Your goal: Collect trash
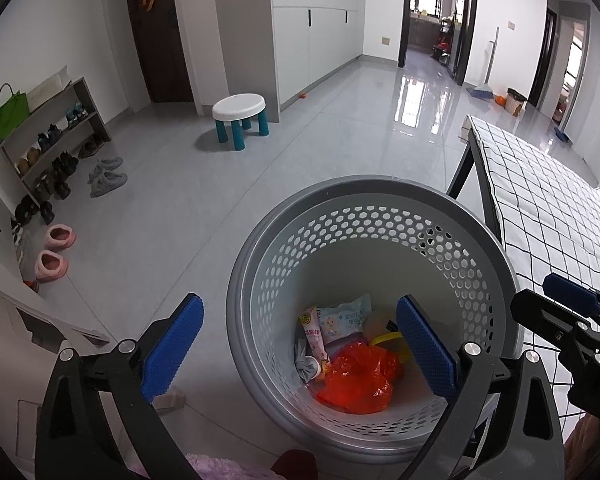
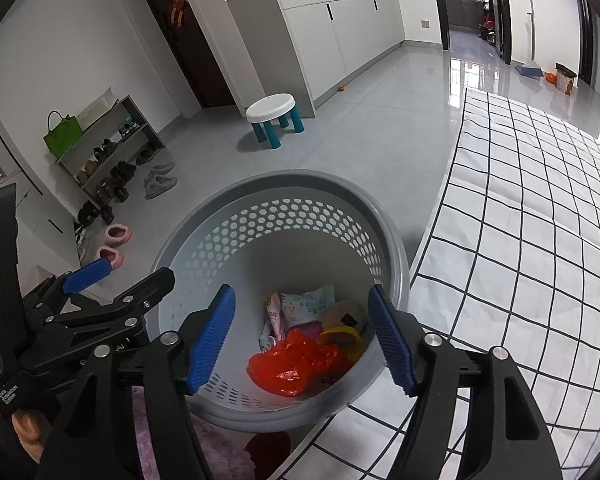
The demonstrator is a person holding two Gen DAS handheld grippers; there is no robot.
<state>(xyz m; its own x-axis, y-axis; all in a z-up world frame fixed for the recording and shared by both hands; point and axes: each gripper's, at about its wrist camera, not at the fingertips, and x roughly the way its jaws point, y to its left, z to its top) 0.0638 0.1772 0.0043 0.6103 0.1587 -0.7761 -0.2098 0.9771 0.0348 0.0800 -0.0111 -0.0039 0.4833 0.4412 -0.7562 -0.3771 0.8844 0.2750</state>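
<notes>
Trash (image 1: 356, 376) lies at the bottom of the gray basket (image 1: 260, 248), just under both hand-held grippers. The left hand-held gripper (image 1: 300, 344) and the right hand-held gripper (image 2: 302, 336) hang over it, jaws apart, holding nothing. This drop looks done. Next they must find more trash, maybe on the checked tabletop (image 2: 540, 220) beside it.

Both wrist views angled down, close above the same basket (image 1: 284, 216), floor (image 1: 172, 184) beyond

The shiny grey floor (image 1: 180, 208) holds a round grey basket (image 1: 380, 200), a little white stool (image 1: 239, 106), a shoe shelf (image 1: 52, 136), pink slippers (image 1: 56, 252) and grey shoes (image 1: 106, 176).
</notes>
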